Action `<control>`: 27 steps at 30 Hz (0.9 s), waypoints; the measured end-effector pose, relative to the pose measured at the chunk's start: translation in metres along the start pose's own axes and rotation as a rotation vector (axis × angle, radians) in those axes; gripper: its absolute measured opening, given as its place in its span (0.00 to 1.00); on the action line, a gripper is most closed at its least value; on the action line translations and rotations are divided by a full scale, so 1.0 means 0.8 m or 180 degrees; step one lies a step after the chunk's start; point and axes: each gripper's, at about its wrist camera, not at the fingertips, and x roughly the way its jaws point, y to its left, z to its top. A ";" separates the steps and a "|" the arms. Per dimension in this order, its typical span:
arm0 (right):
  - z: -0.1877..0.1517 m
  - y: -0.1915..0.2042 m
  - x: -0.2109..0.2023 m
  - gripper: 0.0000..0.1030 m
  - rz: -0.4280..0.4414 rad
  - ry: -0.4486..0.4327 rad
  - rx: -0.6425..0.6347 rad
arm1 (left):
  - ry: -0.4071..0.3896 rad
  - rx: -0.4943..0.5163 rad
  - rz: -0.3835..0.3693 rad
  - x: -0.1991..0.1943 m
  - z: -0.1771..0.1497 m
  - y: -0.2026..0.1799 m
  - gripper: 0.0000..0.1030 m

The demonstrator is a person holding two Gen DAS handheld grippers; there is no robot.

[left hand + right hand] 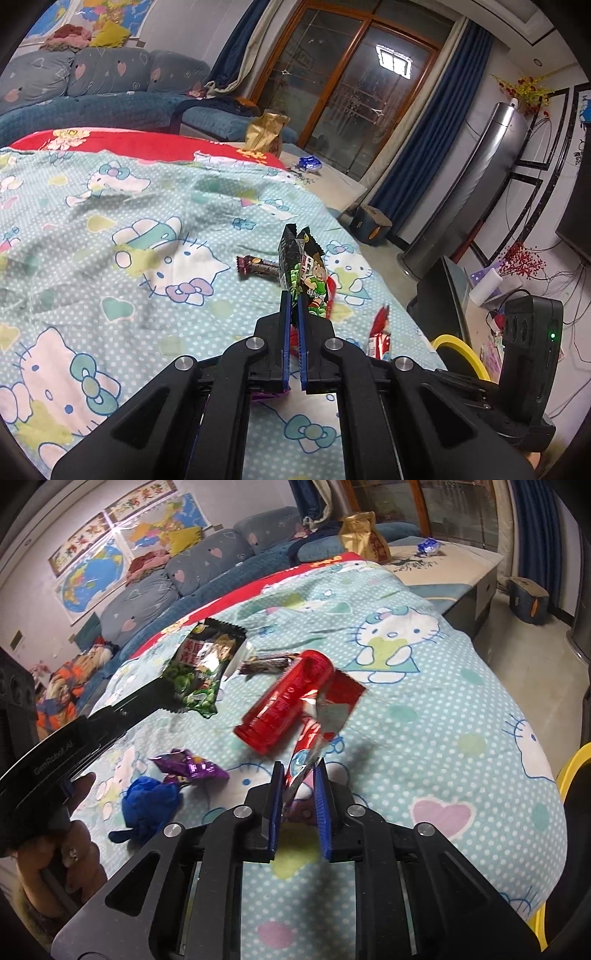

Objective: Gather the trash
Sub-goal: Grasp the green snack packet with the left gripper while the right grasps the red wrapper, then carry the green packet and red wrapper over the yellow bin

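Note:
My left gripper (294, 295) is shut on a green and black snack packet (304, 275) and holds it upright above the bed; the packet also shows in the right wrist view (201, 670). My right gripper (299, 771) is shut on a red foil wrapper (314, 720) lifted off the blanket. A red plastic bottle (288, 701) lies beside the wrapper. A brown candy bar wrapper (258, 266) lies ahead of the left gripper. A purple wrapper (190, 768) and a crumpled blue wad (149, 810) lie at the left of the right wrist view.
The Hello Kitty blanket (110, 229) covers the bed. A yellow bin rim (461, 350) stands at the bed's right edge. A gold bag (264, 133) and a blue wrapper (309, 163) sit on a low table beyond. A sofa (92, 85) stands behind.

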 end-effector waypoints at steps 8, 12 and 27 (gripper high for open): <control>0.000 0.004 -0.019 0.07 0.0053 -0.0070 -0.0053 | -0.0075 0.0067 -0.0064 -0.017 0.004 -0.013 0.03; 0.003 0.004 -0.028 0.07 0.0057 -0.0115 -0.0064 | -0.0112 0.0110 -0.0109 -0.026 0.006 -0.021 0.03; 0.006 -0.021 -0.064 0.07 -0.0063 -0.0274 -0.0028 | -0.0124 0.0258 -0.0267 -0.038 0.002 -0.053 0.03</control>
